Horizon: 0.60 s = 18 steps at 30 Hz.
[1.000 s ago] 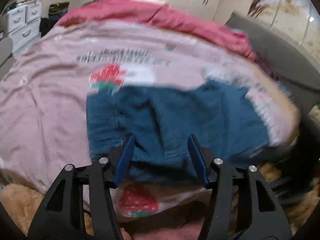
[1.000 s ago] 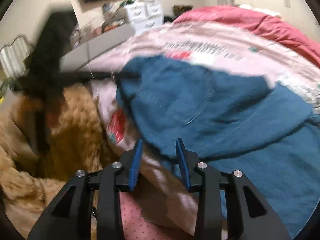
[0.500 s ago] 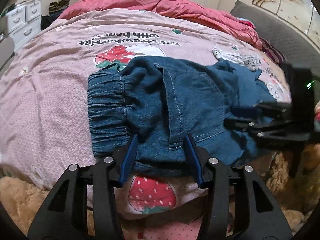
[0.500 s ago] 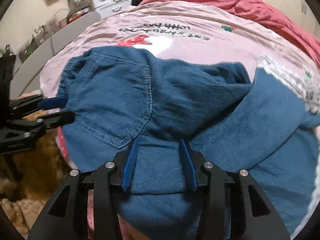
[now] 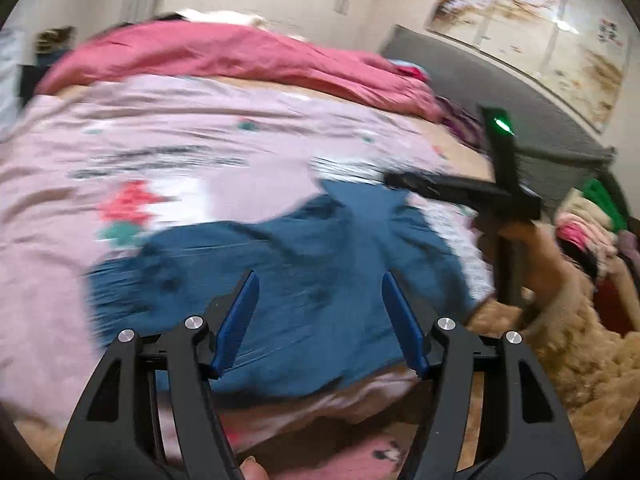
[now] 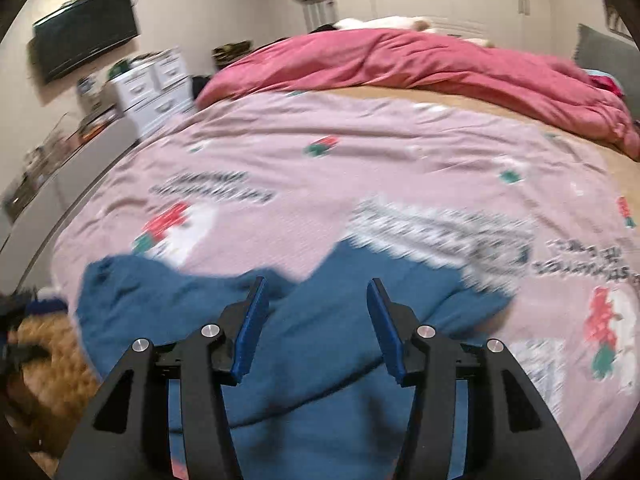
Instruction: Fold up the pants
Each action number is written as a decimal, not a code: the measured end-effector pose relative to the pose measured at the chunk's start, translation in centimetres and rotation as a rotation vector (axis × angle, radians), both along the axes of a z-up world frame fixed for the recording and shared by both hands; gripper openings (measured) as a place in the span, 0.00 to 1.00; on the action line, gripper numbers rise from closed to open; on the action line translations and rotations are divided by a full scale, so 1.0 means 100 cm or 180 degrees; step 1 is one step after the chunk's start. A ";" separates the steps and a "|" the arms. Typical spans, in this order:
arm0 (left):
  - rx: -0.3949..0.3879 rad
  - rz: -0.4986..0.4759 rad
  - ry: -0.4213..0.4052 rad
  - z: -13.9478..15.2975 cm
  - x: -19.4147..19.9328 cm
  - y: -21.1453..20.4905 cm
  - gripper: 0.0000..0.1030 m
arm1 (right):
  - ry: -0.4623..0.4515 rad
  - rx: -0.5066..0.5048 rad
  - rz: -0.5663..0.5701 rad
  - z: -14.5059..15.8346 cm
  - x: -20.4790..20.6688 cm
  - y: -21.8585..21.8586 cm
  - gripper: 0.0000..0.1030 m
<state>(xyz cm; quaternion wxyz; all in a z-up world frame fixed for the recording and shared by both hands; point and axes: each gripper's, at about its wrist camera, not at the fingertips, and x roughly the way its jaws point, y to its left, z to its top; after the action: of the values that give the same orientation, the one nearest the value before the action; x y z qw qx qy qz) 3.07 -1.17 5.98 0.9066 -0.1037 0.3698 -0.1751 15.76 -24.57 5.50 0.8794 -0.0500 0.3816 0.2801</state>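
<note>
Pink strawberry-print bedspread [image 6: 360, 152] carries dark lettering, blurred beyond reading. Blue denim pants [image 6: 320, 344] lie at its near edge, at 6 o'clock in both views. Left gripper [image 5: 318, 304] and right gripper [image 6: 314, 308] hover over the denim, jaws spread wide, holding nothing.

We've got plenty of open pink strawberry-print bedsheet [image 6: 360, 148] past the crumpled blue denim pants [image 6: 320, 344], so a claw can pass there easily. The far edge is blocked by the bunched-up red quilt [image 6: 420, 64]. From the left wrist view, the right claw [image 5: 404, 179] hangs over the pants' far right side, crowding that corner.
</note>
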 end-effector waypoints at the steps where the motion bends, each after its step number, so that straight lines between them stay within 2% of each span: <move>1: 0.0014 -0.0110 0.0062 -0.006 0.009 -0.011 0.54 | -0.0026 -0.0017 -0.0068 -0.003 0.005 -0.004 0.48; 5: 0.0049 -0.0397 0.0314 -0.033 0.042 -0.044 0.54 | 0.0141 0.0082 -0.0301 -0.033 0.019 -0.027 0.48; 7: 0.0067 -0.0448 0.0458 -0.048 0.058 -0.053 0.54 | 0.0194 0.0088 -0.0310 -0.036 0.024 -0.027 0.48; 9: 0.0010 -0.0436 0.0605 -0.063 0.072 -0.053 0.53 | 0.0187 0.0027 -0.0290 -0.033 0.029 -0.024 0.54; 10: -0.0039 -0.0417 0.0654 -0.068 0.077 -0.053 0.49 | 0.0142 -0.0003 -0.0289 -0.028 0.033 -0.021 0.56; 11: -0.0091 -0.0412 0.0701 -0.074 0.080 -0.053 0.40 | 0.0117 -0.0037 -0.0291 -0.025 0.037 -0.018 0.58; 12: -0.0114 -0.0401 0.0726 -0.081 0.082 -0.054 0.37 | 0.0106 -0.0056 -0.0288 -0.022 0.038 -0.018 0.58; 13: -0.0112 -0.0373 0.0741 -0.086 0.083 -0.055 0.29 | 0.0098 -0.0074 -0.0278 -0.019 0.042 -0.015 0.58; 17: -0.0241 -0.0310 0.0705 -0.094 0.083 -0.051 0.22 | 0.0091 -0.0283 -0.0187 -0.019 0.061 0.012 0.59; 18: -0.0337 -0.0368 0.0674 -0.092 0.081 -0.051 0.19 | 0.0093 -0.0318 -0.0159 -0.019 0.065 0.019 0.59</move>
<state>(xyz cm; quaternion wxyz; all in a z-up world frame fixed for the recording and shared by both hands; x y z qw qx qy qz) 11.16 -6.30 -3.24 0.8441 -0.1478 0.4590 -0.2344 22.24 -22.71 3.55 0.8769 -0.0803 0.4091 0.2393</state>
